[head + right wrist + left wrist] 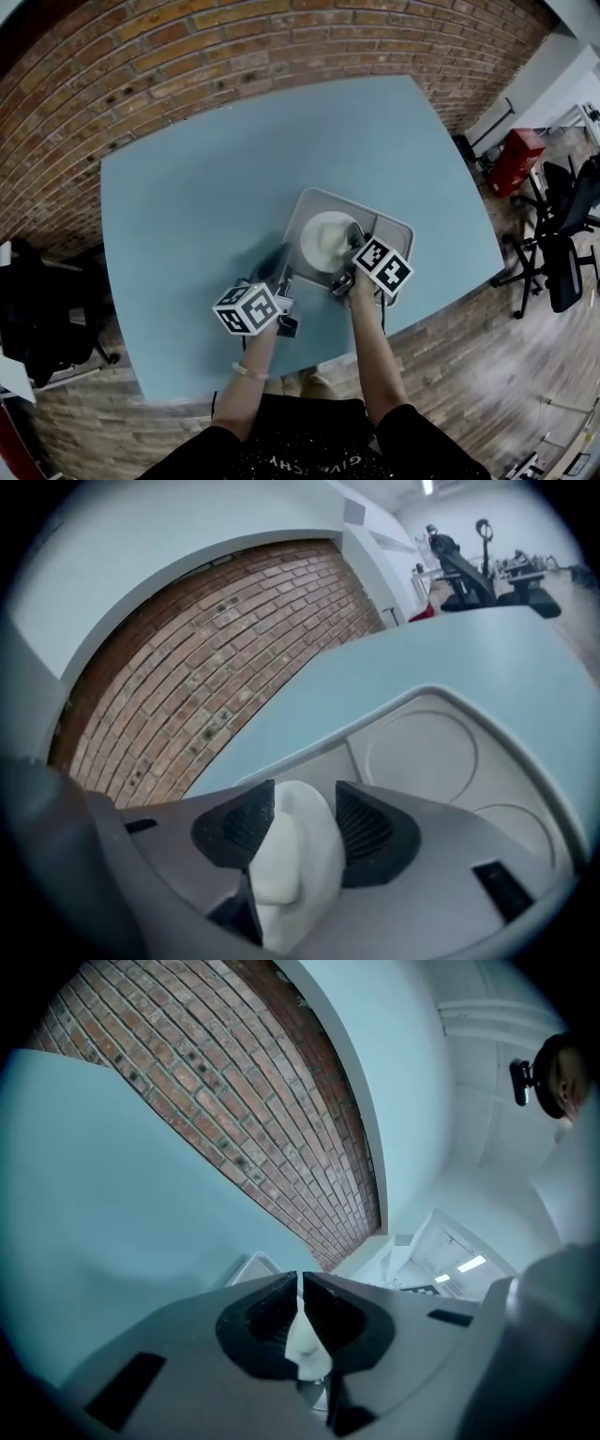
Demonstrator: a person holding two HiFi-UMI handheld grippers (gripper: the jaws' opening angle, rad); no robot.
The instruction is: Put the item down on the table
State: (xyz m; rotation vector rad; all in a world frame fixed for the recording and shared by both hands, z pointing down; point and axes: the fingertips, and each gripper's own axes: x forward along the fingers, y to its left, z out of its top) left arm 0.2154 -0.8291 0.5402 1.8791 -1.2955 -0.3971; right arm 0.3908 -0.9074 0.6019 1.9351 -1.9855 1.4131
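Observation:
A grey compartment tray (pixel 395 231) lies on the blue table (pixel 216 178) near its front edge. On it rests a white bowl (pixel 324 240). My right gripper (pixel 350 262) is at the bowl's right side; the right gripper view shows my right gripper (pixel 305 801) shut on the bowl's thick white rim (pixel 295 855), with the tray's round recesses (pixel 422 754) beyond. My left gripper (pixel 284 273) is at the tray's left edge. There my left gripper (pixel 300 1285) is shut on a thin pale edge (pixel 306 1340), apparently the tray's rim, and a tray corner (pixel 246 1267) shows just past it.
A brick wall (pixel 187 47) runs along the table's far and left sides. Office chairs (pixel 562 234) and a red cabinet (pixel 516 159) stand on the floor to the right. Dark equipment (pixel 37 309) sits at the left. Bare blue tabletop lies left of and behind the tray.

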